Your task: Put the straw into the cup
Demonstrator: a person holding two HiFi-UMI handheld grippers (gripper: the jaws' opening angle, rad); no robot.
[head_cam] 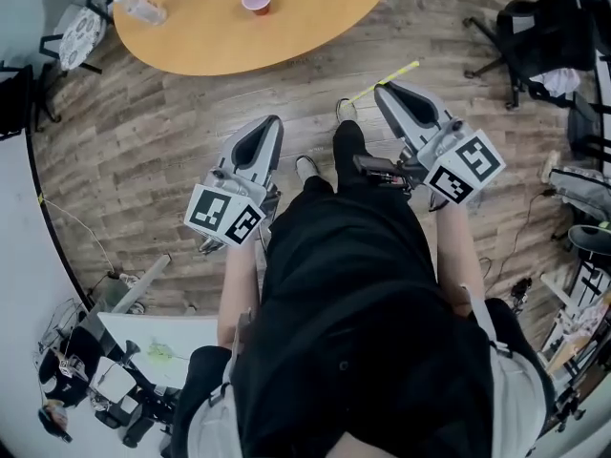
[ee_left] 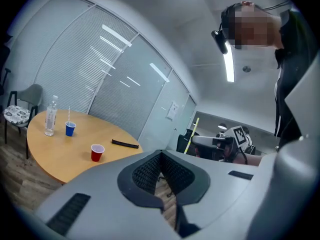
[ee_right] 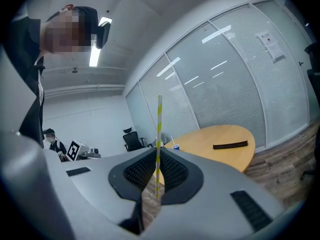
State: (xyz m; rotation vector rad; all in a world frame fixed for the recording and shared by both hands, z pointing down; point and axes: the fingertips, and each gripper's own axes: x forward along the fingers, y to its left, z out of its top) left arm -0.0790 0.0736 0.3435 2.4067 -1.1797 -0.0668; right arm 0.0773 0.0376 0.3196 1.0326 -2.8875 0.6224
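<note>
The straw point(ee_right: 159, 134) is striped yellow and white. The left tool point(ee_left: 161, 156) and the right tool point(ee_right: 157, 153) are both pale grey with black ribbed pads point(ee_right: 138, 174). Each carries a white cube point(head_cam: 225, 215) printed with black square markers. On the far, honey-tan wooden surface point(head_cam: 286, 27) stand a red cup point(ee_left: 97, 152) and, to its left, a blue cup point(ee_left: 70, 128). A black strip point(ee_left: 125, 144) lies to the right. The floor point(head_cam: 143, 141) shows grey-brown planks. The person's clothing point(head_cam: 353, 284) is black.
</note>
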